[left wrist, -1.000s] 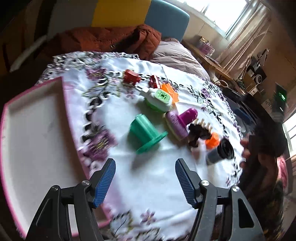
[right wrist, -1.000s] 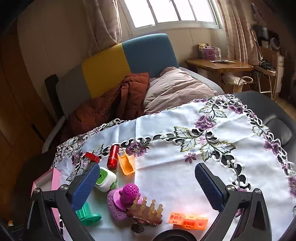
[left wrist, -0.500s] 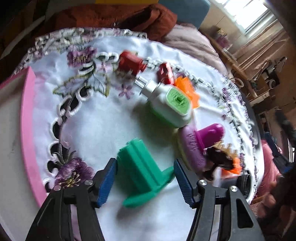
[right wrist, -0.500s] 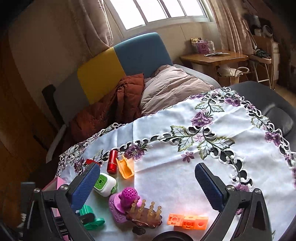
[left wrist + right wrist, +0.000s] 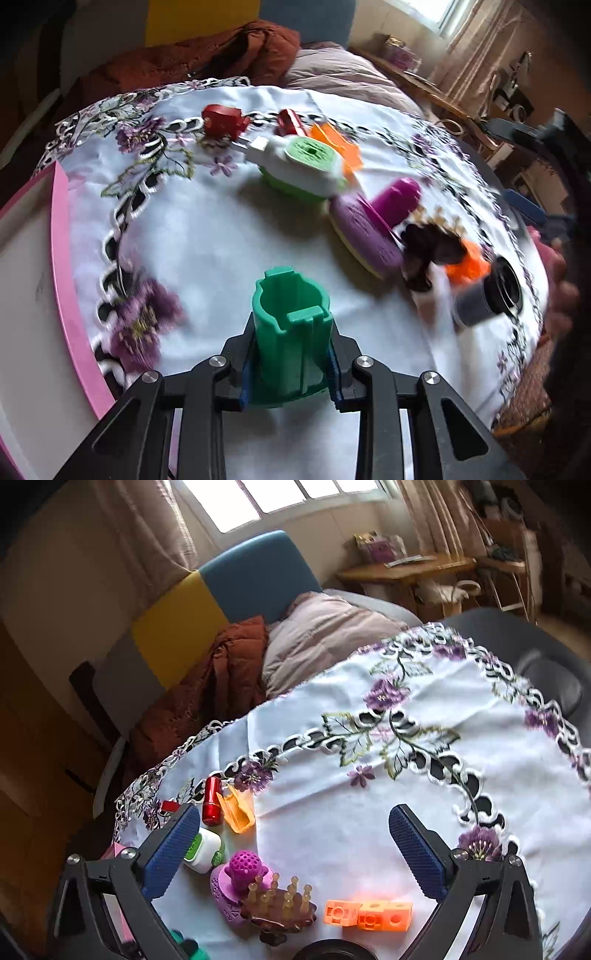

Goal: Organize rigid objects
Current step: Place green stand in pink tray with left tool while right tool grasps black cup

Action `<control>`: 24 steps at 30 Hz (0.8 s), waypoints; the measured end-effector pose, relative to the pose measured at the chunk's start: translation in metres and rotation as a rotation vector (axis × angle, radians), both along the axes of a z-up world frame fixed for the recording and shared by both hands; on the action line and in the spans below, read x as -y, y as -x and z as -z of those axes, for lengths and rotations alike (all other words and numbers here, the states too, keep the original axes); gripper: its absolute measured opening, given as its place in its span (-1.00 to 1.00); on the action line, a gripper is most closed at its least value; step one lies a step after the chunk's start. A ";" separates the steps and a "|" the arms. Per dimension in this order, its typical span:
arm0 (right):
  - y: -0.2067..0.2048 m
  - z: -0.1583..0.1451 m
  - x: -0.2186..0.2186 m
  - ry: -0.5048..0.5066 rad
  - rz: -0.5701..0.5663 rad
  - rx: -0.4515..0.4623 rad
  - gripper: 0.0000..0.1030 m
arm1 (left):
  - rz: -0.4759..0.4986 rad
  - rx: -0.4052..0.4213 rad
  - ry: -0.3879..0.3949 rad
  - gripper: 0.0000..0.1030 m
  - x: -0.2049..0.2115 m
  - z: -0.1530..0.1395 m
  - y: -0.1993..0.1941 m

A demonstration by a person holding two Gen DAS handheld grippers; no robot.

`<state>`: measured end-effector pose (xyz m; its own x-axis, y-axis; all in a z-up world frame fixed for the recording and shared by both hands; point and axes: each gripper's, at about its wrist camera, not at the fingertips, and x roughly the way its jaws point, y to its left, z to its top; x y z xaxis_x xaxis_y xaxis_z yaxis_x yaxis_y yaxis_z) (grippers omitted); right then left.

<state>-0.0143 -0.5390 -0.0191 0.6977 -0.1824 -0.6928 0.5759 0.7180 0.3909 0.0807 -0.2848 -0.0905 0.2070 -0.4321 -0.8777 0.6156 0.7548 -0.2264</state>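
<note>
- Blue pads of the left hand-held gripper (image 5: 291, 365) have just been closing and now press both sides of a green plastic cylindrical piece with a flat flange (image 5: 290, 332), which stands between them with its open end up.
- Under it lies a white embroidered cloth with purple flowers (image 5: 207, 229) covering the counter; a pink-rimmed white tray (image 5: 64, 266) sits just beside the piece, at the left edge of the left wrist view.
- Farther out on the cloth are a white-and-green plastic device (image 5: 306, 166), a purple domed toy on a round base (image 5: 373, 225), a dark brown rack of pegs (image 5: 428, 247), a grey-and-black cylinder (image 5: 484, 299), a red block (image 5: 221, 120) and an orange star-edged piece (image 5: 340, 144).
- The right hand-held gripper (image 5: 295, 853) hangs above the cloth with jaws wide apart, nothing between its pads.
- Near it lie an orange row of linked cubes (image 5: 369, 915), a red metal tube (image 5: 212, 801) and an orange open scoop (image 5: 238, 810).
</note>
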 end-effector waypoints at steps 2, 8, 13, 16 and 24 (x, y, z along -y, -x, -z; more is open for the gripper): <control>0.000 0.004 0.003 -0.023 0.007 -0.013 1.00 | 0.005 0.018 0.018 -0.42 -0.006 -0.006 0.010; -0.006 0.025 0.004 -0.091 -0.014 -0.140 1.00 | 0.020 0.058 0.098 -0.42 -0.030 -0.028 0.035; 0.008 0.018 -0.015 -0.051 -0.057 -0.227 1.00 | 0.034 0.079 0.136 -0.42 -0.039 -0.037 0.047; 0.019 0.014 -0.031 -0.024 -0.102 -0.269 1.00 | 0.022 0.068 0.166 -0.42 -0.050 -0.039 0.048; 0.032 0.038 -0.060 0.038 -0.085 -0.409 0.61 | -0.023 0.058 0.210 -0.42 -0.074 -0.045 0.048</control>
<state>-0.0460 -0.4791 -0.0572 0.3801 -0.1663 -0.9099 0.6163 0.7791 0.1150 0.0328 -0.2107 -0.0458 0.2660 -0.5988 -0.7554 0.6153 0.7087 -0.3451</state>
